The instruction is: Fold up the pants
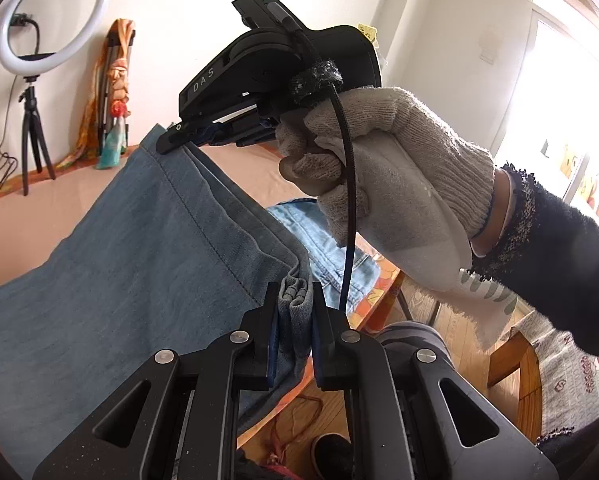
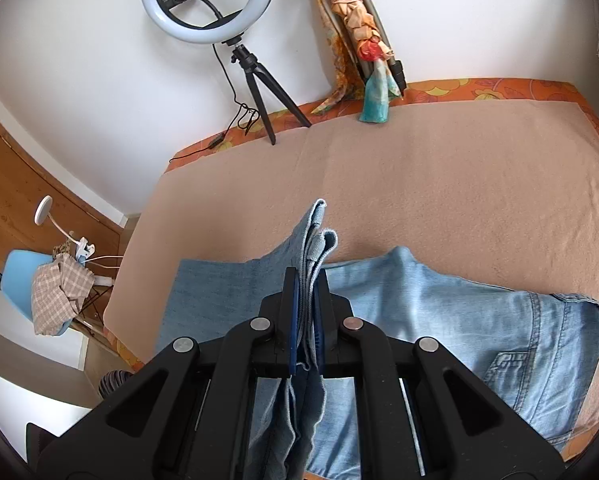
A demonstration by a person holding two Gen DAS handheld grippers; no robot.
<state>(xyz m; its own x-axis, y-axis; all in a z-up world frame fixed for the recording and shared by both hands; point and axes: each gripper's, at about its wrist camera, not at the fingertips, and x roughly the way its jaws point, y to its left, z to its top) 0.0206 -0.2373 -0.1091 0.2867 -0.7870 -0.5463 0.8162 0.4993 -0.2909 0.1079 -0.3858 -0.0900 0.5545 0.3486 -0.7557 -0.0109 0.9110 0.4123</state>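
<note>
Blue denim pants hang stretched between both grippers above a table with a peach cloth. My left gripper is shut on a bunched hem edge of the pants. In the left wrist view my right gripper, held by a gloved hand, pinches the far corner of the same hem. In the right wrist view my right gripper is shut on layered denim. The waist part of the pants, with a pocket, lies flat on the cloth to the right.
A ring light on a tripod and a colourful scarf on a folded stand are at the table's far edge by the wall. A blue chair with a checked cloth stands to the left. A wooden chair is near the table.
</note>
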